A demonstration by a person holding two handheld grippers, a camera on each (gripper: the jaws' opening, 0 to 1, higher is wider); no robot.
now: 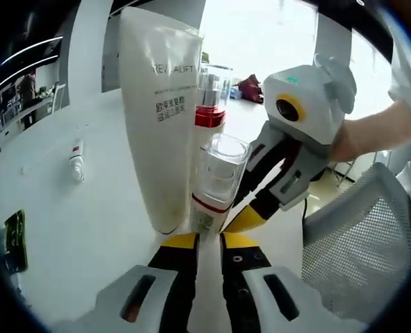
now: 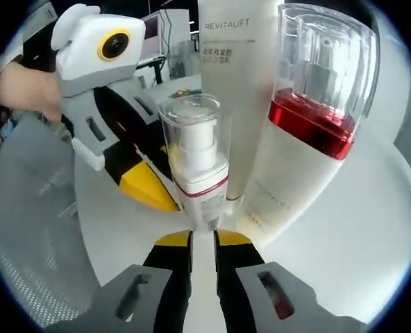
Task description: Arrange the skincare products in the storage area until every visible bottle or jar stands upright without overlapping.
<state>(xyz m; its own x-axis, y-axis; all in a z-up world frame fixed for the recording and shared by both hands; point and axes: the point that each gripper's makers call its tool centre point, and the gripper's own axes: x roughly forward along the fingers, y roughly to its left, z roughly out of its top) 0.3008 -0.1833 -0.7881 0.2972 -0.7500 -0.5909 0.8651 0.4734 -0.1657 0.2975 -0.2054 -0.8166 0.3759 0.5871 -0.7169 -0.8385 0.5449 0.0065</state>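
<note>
A small pump bottle (image 1: 216, 184) (image 2: 196, 163) with a clear cap and a thin red band stands upright on the white table (image 1: 87, 222) just ahead of both tongs' yellow tips. The left gripper (image 1: 207, 243) and right gripper (image 2: 203, 241) each show jaws nearly closed, gripping nothing. Touching behind it stands a tall matte cream tube (image 1: 160, 111) (image 2: 235, 83), and beside that a larger red-collared pump bottle (image 2: 309, 118) (image 1: 211, 104). The left gripper view shows a tiny tube (image 1: 76, 163) lying well apart, with open tabletop between, and a mesh chair (image 1: 362, 236) at the table's edge.

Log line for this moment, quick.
left gripper: shut | right gripper: shut | small pump bottle: upright | tall tube: upright | small tube: lying flat
</note>
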